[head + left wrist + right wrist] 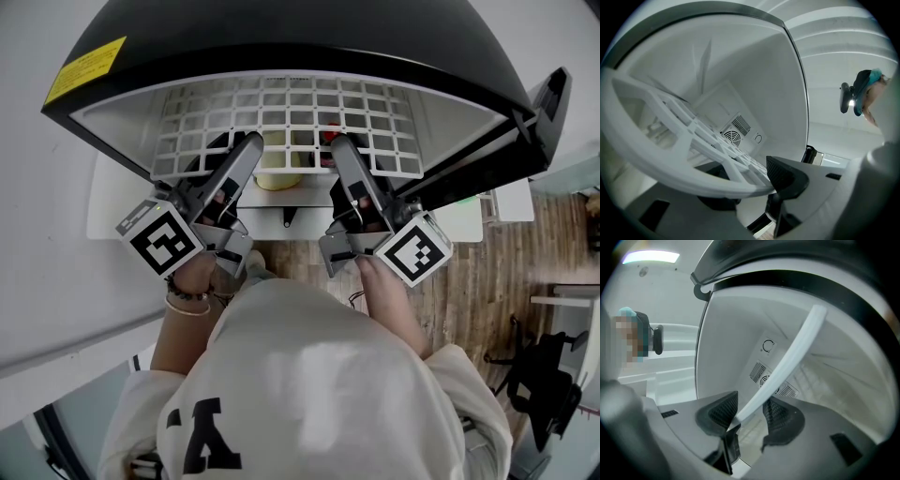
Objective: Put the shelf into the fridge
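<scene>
Shelf [291, 117]: white grid, lying in the upper part of the open fridge [281, 42], with its near rim just at the opening. Left gripper [251, 142] and right gripper [339, 142] each hold that near rim, one left and one right of centre. In each gripper view the rim runs between the fingers [785, 174], which are clenched on it. Below the shelf, a yellow object [278, 176] sits inside the cabinet. A round vent [732, 137] shows on the far wall. The fridge is black outside and white inside, with its door [548, 103] swung open at the right. It stands on a white bench [112, 211] above a wooden floor [497, 272].
</scene>
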A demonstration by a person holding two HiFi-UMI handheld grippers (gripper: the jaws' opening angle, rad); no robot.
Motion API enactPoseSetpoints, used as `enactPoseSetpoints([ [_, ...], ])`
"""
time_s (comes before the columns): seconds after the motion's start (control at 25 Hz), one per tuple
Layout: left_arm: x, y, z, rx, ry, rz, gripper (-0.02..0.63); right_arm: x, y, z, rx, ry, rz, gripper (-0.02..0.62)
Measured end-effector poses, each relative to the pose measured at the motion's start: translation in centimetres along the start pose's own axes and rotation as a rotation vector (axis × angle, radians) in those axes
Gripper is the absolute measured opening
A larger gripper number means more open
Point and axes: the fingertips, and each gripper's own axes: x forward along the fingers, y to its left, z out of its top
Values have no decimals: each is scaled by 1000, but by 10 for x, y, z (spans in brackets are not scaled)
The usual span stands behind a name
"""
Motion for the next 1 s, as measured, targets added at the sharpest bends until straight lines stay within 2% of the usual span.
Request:
enactPoseSetpoints([
  [1.0, 0, -1, -1, -1, 1, -7, 187, -1, -1, 0, 0, -3, -3, 169],
])
